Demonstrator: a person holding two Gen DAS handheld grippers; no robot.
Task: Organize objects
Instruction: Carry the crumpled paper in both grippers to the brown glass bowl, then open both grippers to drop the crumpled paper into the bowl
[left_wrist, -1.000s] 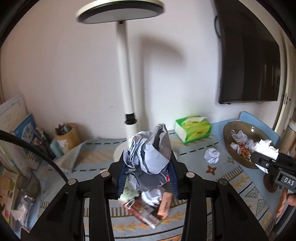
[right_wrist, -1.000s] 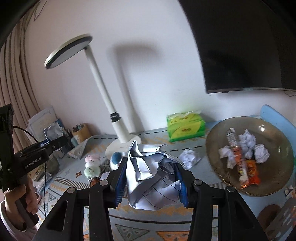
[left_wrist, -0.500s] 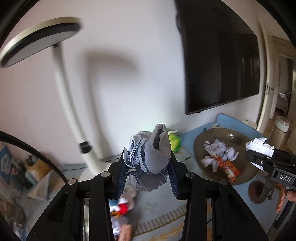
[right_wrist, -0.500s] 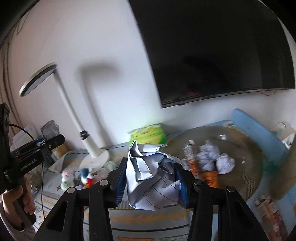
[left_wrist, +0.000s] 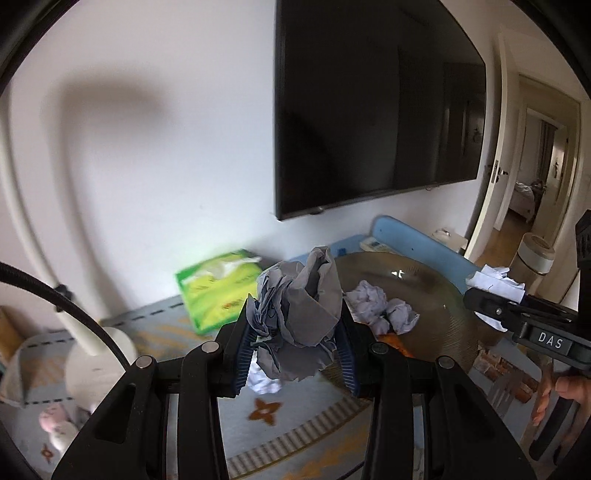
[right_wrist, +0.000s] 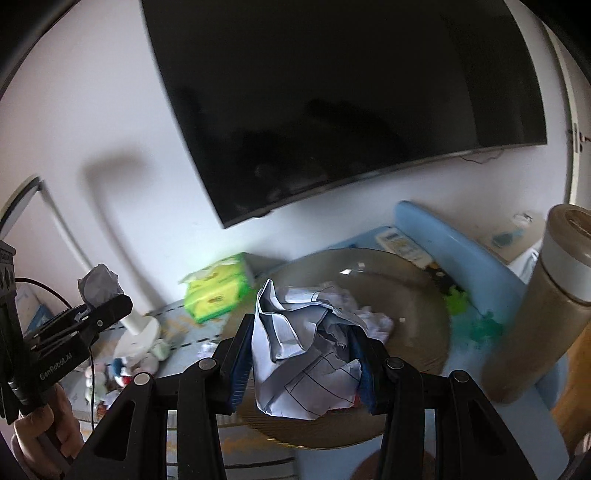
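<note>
- A desk (left_wrist: 295, 432) under a pale blue patterned cover carries everything.
- A brown glass bowl (left_wrist: 436, 295) rests on it, just beyond the fingers (left_wrist: 242, 354).
- A green tissue box (left_wrist: 218, 291) sits beyond-left.
- A white lamp base (left_wrist: 99, 363) stands far left.

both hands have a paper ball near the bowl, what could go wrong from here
1. The left gripper and right gripper head for the same brown bowl close together and could bump.
2. The bowl already holds paper balls, so new ones may roll out.
3. The tall flask stands beside the bowl; the right gripper could knock it over.
</note>
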